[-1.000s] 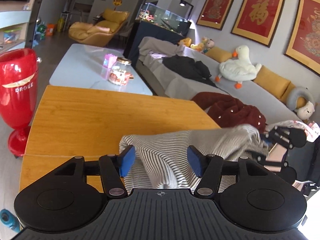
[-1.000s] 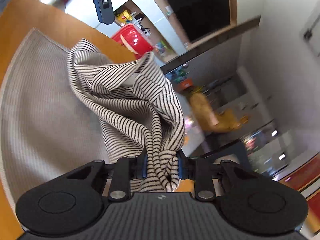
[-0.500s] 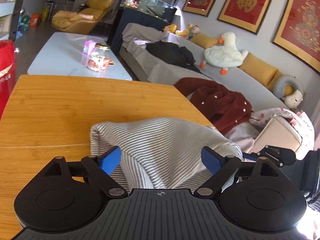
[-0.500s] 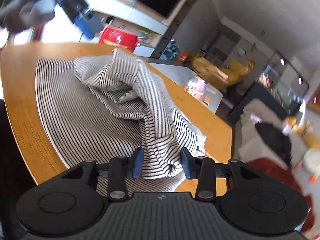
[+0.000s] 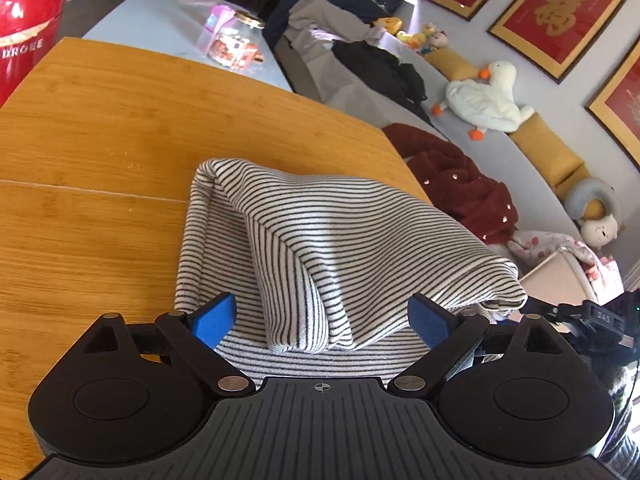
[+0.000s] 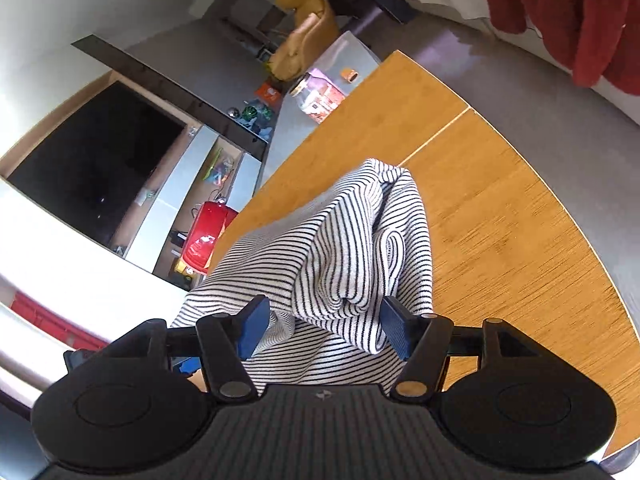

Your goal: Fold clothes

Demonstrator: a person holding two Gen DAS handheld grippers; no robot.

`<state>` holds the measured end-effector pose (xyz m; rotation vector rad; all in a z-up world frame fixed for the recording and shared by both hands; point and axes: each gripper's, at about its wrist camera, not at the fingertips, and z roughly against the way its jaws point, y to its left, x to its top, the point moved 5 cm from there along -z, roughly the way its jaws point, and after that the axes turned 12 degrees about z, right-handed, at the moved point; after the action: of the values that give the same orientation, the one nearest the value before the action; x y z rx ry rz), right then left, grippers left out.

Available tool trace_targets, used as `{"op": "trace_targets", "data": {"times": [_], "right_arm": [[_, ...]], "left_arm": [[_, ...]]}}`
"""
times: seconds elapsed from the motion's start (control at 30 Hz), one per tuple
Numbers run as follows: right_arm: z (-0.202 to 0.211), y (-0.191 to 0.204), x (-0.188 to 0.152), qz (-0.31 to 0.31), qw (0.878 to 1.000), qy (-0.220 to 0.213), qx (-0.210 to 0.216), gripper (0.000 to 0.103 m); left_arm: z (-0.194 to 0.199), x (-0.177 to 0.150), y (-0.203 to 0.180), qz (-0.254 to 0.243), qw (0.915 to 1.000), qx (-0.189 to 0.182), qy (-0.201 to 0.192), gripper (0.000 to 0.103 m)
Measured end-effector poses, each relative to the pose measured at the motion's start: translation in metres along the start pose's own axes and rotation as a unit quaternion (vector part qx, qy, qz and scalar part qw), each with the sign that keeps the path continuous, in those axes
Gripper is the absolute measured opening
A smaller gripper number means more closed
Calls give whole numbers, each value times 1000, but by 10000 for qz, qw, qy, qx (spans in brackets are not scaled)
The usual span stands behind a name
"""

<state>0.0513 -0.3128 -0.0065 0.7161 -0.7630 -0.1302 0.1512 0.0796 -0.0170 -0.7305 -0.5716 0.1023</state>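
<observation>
Nearest you, your left gripper (image 5: 322, 318) had its blue pads spread wide, clear of the cloth on both sides, with a folded lobe of the striped garment (image 5: 320, 248) lying between them. Your right gripper (image 6: 320, 326) was opening, and a bunched fold of the same garment (image 6: 340, 264) sat between its pads; the right pad was close against the cloth, the left one stood off it. The garment lay heaped and partly folded on the wooden table (image 5: 100, 128), near the edge closest to you, with one corner hanging past the table's right side in the left wrist view.

Beyond the table stood a low pale coffee table (image 5: 160, 20), and on it a glass jar (image 5: 236, 46) with a gold lid and red and white contents that you could not make out clearly. A red bucket-shaped container (image 5: 28, 20) stood at the far left; its inside was not visible. To the right ran a grey sofa (image 5: 512, 160) carrying a dark red coat (image 5: 460, 180), a black garment (image 5: 380, 68) and a white plush goose (image 5: 484, 100), under red framed pictures (image 5: 560, 12) on the wall. The right wrist view showed a dark television (image 6: 92, 160)
</observation>
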Motion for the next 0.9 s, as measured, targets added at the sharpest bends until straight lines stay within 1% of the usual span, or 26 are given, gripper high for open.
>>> {"op": "trace_targets", "data": {"times": [0.07, 0.13, 0.17, 0.2, 0.23, 0.3, 0.4, 0.5, 0.6, 0.63, 0.7, 0.73, 0.83, 0.9], "right_arm": [[-19, 3, 0, 180, 9998, 8, -72, 62], [-44, 11, 3, 507, 9986, 60, -109, 55], [-56, 15, 5, 672, 9976, 104, -134, 48], [-67, 19, 8, 793, 9966, 142, -172, 46], [-76, 25, 12, 986, 9948, 124, -204, 46], [-93, 40, 24, 1450, 9890, 93, -284, 44], [-115, 52, 43, 1780, 9831, -2, -437, 44], [-126, 59, 54, 1891, 9807, -51, -503, 44], [-117, 57, 52, 1965, 9785, -66, -620, 47], [-112, 54, 51, 2061, 9759, -97, -716, 47], [-101, 51, 48, 2229, 9708, -164, -867, 50], [-97, 51, 48, 2282, 9693, -202, -893, 51], [-84, 52, 48, 2446, 9640, -332, -990, 51], [-76, 53, 49, 2575, 9589, -448, -1109, 51]], "left_arm": [[-3, 2, 6, 104, 9999, -58, -15, 96], [-8, 5, 11, 204, 9997, -85, -73, 96], [-8, 7, 12, 208, 9997, -66, -100, 96], [-9, 9, 12, 213, 9997, -46, -126, 96], [-10, 12, 13, 183, 9997, 32, -169, 96], [-8, 19, 17, 52, 9989, 340, -328, 96], [-5, 32, 25, -2, 9968, 652, -472, 95], [2, 40, 29, -44, 9942, 900, -590, 94], [10, 44, 31, -95, 9913, 1115, -700, 93], [14, 44, 27, -240, 9896, 1187, -780, 94], [23, 42, 12, -691, 9837, 1329, -994, 95], [27, 40, 1, -944, 9807, 1339, -1068, 95], [35, 29, -39, -1761, 9692, 1239, -1196, 97], [34, 18, -67, -2340, 9579, 1149, -1200, 99]]}}
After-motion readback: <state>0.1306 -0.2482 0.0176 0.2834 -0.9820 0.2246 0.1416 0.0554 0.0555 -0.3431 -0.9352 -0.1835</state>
